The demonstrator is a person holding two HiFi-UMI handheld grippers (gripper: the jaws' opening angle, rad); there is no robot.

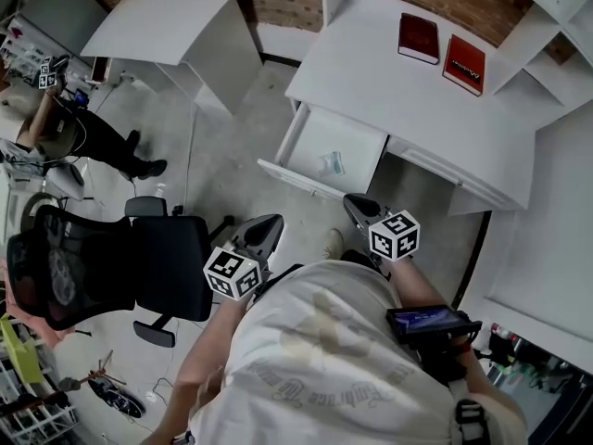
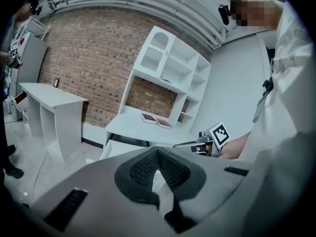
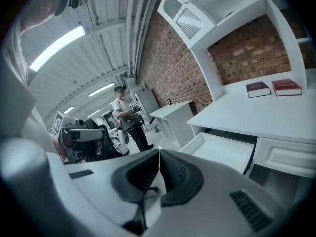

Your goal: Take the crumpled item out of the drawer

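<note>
The white desk's drawer (image 1: 306, 160) stands pulled open, and a small pale crumpled item (image 1: 332, 164) lies on its floor. Both grippers are held close to the person's body, short of the drawer and well above the floor. My left gripper (image 1: 271, 222) (image 2: 158, 153) has its jaws shut with nothing between them. My right gripper (image 1: 355, 202) (image 3: 159, 152) is shut too and holds nothing. The right gripper view shows the open drawer (image 3: 224, 149) ahead to the right, but the crumpled item cannot be made out there.
Two dark red books (image 1: 418, 37) (image 1: 463, 63) lie on the desk top (image 1: 371, 72). A black office chair (image 1: 139, 267) stands to the left. Another white desk (image 1: 176, 26) and a second person (image 1: 83, 137) are at the far left.
</note>
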